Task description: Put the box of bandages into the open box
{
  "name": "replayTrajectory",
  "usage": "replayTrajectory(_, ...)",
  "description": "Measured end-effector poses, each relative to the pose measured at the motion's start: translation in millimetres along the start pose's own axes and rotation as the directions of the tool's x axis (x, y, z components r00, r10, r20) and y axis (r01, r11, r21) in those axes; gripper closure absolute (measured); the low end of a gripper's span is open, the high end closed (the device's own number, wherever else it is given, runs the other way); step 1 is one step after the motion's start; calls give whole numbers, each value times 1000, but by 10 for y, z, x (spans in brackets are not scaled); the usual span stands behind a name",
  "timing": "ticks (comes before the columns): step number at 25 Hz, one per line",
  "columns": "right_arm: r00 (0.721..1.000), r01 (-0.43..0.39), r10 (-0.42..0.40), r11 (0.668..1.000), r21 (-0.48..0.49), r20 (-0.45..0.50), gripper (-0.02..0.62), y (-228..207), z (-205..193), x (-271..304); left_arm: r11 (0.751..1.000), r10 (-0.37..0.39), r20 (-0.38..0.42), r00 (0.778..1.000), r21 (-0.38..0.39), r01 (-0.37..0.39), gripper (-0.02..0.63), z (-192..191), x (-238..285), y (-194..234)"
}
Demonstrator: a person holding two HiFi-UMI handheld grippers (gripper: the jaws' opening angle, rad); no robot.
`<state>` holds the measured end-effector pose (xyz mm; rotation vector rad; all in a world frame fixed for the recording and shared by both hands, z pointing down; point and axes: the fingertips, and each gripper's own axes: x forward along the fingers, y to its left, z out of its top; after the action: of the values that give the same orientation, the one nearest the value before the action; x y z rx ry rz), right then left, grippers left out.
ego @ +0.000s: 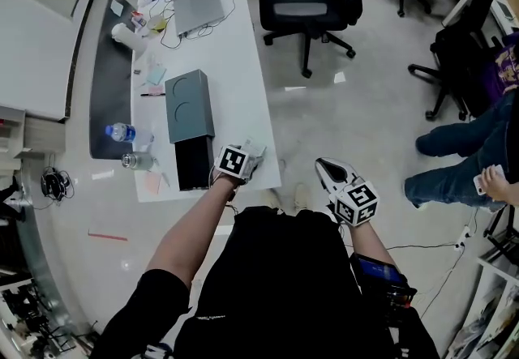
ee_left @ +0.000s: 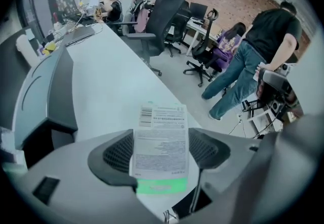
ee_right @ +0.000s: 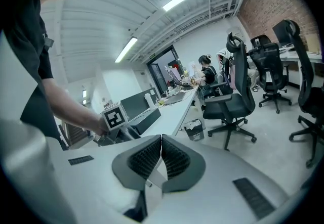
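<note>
The box of bandages (ee_left: 162, 143) is a flat white carton with printed text and a green strip. My left gripper (ee_left: 162, 151) is shut on it, over the near right corner of the white table (ego: 235, 66). In the head view the left gripper (ego: 247, 156) sits just right of the open box (ego: 193, 163), a grey case whose dark opening faces me, with its grey lid (ego: 189, 104) lying behind. That case shows at the left (ee_left: 43, 99) in the left gripper view. My right gripper (ee_right: 161, 154) is shut on nothing, held off the table over the floor (ego: 331, 173).
Two bottles (ego: 122, 133) stand left of the case beside a black mat (ego: 109, 74). A laptop (ego: 199, 5) and cables lie at the table's far end. An office chair (ego: 304, 1) stands past the right edge. A person in jeans (ego: 454, 155) is at the right.
</note>
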<state>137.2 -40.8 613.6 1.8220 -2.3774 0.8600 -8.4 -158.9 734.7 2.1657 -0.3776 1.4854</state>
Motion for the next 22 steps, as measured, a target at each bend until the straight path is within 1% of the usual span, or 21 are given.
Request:
replayTrajectory(2,1000,-13,13,1000,-6,-4,569,33,19,42,999,30,23,999,-10,-30,264,4,-76,82)
replayTrajectory(3,1000,-20,20,1000,-8,-6,569,50,28,65,999,34,32,999,-23,-33,264,0,-114,94)
replayTrajectory(9,997,-77,76,997,-30,-29,569,186,46,262,993,10,111,994,-118,3,264,-24,-321,89)
replayTrajectory(14,989,-137,134,989,-55,-55,569,365,95,447,983,1,188,982,-181,34,264,-27,-573,114)
replayTrajectory(19,978,-202,196,976,-83,-75,569,536,127,662,972,28,249,968,-234,32,264,-83,-828,248)
replayTrajectory(22,967,-248,239,964,-98,-94,569,641,159,804,957,57,275,960,-290,26,264,-156,-974,381)
